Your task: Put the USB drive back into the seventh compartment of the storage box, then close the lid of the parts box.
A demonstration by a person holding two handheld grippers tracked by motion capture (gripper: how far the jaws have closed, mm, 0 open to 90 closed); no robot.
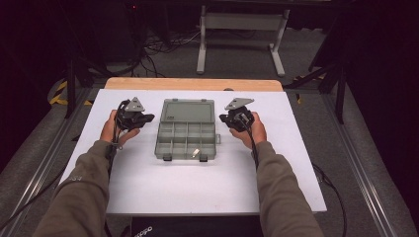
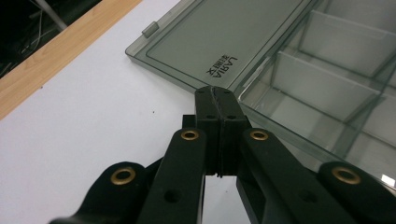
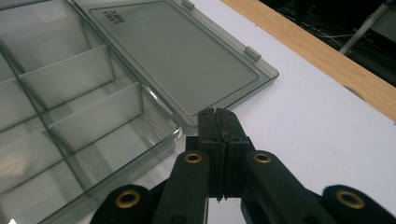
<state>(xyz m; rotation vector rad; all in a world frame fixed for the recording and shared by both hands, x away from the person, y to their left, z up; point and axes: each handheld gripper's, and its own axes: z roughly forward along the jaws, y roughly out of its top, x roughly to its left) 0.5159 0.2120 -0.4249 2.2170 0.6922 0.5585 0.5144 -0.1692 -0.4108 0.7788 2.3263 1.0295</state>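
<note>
A clear grey compartment box (image 1: 187, 139) lies open in the middle of the white board, its lid (image 1: 188, 110) folded flat toward the far side. A small pale item (image 1: 195, 152) sits in a near compartment. My left gripper (image 1: 146, 118) is just left of the box, shut with nothing between its jaws; its tips (image 2: 217, 94) point at the hinge line between lid (image 2: 219, 35) and tray (image 2: 327, 79). My right gripper (image 1: 223, 118) is just right of the box, also shut and empty, its tips (image 3: 218, 115) close to the lid's corner (image 3: 177, 56) and the tray (image 3: 65, 107).
The white board (image 1: 197, 182) rests on a wooden table whose edge (image 1: 192, 83) shows at the far side. Bare board lies in front of the box and on both sides. A metal frame (image 1: 242, 29) and cables stand on the floor beyond.
</note>
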